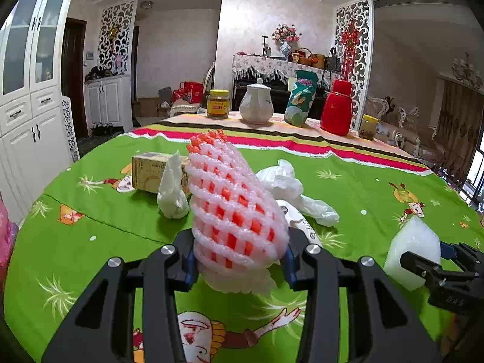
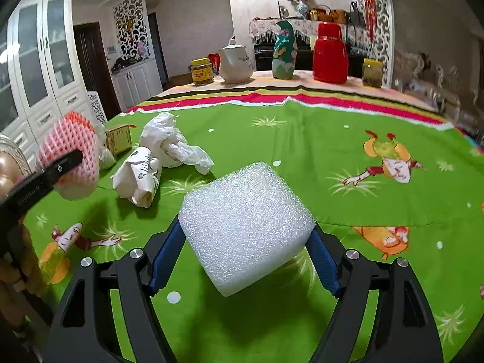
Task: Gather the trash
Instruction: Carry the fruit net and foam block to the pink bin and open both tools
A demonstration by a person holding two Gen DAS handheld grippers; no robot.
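My left gripper (image 1: 239, 260) is shut on a pink-and-white foam fruit net (image 1: 233, 208) and holds it above the green tablecloth (image 1: 90, 254). The net also shows at the left of the right wrist view (image 2: 71, 148). My right gripper (image 2: 245, 260) is shut on a white foam block (image 2: 245, 227), also seen at the right of the left wrist view (image 1: 414, 251). On the table lie a crumpled white plastic bag (image 2: 172, 145), a rolled printed white bag (image 2: 139, 178), a small white wad (image 1: 172, 190) and a yellow carton (image 1: 151, 172).
At the table's far end stand a yellow-lidded jar (image 1: 217, 103), a white teapot (image 1: 256, 103), a green snack bag (image 1: 301, 99), a red thermos (image 1: 336, 109) and a small jar (image 1: 368, 127). White cabinets (image 1: 27, 90) stand at the left.
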